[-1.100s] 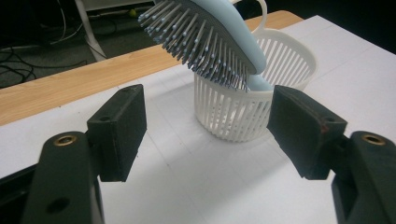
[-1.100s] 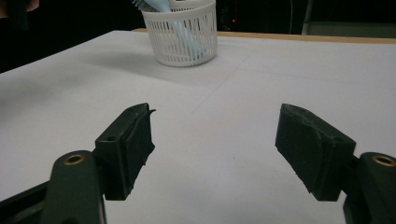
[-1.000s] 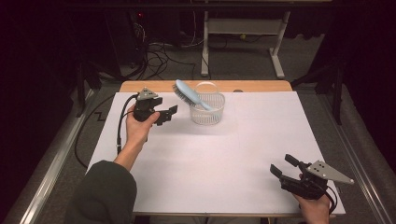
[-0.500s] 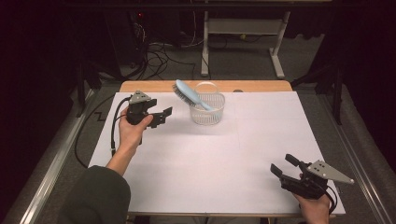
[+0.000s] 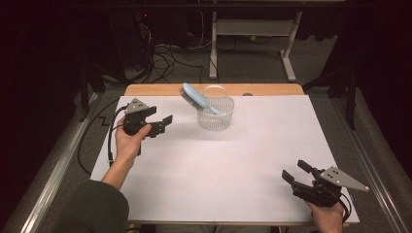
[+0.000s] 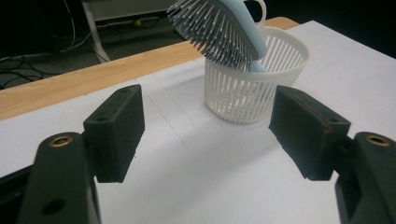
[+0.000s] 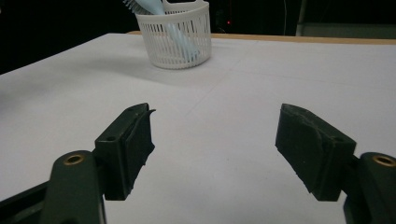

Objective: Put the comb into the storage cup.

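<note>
Dark room, cables and a metal frame on the floor behind; white sheet over a wooden desk in front. Toward the far edge of the desk, a small white slatted plastic basket, upright, with a pale blue hairbrush standing in it: handle down inside, bristled head leaning out over the rim on the side nearer the left gripper.

Left gripper held beside the basket, near but apart from it, fingers spread and empty; just been easing a little wider, nothing between them. Right gripper well away from the basket, at the near corner of the desk, fingers likewise released and empty.

Handling, by the look of it: brush light, stiff, smooth plastic on the back and so probably a bit slippery; bristles springy and a poor place to pinch. Best hold likely across the neck just below the head, or flat across the head's back and bristle face, then straight up along the handle's lean. Basket very light and unweighted, likely to tip or slide if the brush drags on the rim; worth steadying at the rim with the other gripper.
</note>
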`<state>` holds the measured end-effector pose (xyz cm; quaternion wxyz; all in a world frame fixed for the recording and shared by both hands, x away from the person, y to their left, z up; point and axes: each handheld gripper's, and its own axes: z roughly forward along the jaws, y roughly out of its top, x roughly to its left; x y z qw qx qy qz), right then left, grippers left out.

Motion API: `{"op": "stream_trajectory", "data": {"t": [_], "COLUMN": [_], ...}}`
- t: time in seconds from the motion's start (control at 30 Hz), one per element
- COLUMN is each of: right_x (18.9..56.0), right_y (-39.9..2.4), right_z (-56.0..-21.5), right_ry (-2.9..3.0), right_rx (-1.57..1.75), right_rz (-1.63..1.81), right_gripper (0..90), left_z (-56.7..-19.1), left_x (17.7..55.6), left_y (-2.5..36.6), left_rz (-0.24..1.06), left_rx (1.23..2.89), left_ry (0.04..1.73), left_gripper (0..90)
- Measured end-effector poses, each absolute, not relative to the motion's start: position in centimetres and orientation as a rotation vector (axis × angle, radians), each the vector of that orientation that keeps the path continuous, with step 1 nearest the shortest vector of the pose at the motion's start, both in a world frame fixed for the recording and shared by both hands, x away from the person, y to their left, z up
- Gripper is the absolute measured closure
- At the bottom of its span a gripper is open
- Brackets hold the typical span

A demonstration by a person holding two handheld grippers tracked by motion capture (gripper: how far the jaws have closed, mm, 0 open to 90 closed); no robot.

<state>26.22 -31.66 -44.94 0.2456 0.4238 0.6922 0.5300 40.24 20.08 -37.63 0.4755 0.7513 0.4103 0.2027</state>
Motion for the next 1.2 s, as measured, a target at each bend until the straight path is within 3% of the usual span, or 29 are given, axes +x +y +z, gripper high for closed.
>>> {"op": "stream_trajectory", "data": {"t": [1.2], "right_x": [26.1], "right_y": [-31.8], "right_z": [-44.9], "right_ry": [1.883], "right_rx": [1.165], "right_rz": [1.447], "right_gripper": [27.8], "left_z": [-38.6], "left_x": [36.6], "left_y": [22.5], "left_rz": [0.518], "left_rx": [1.814], "left_ry": [0.99], "left_gripper": [26.4]}}
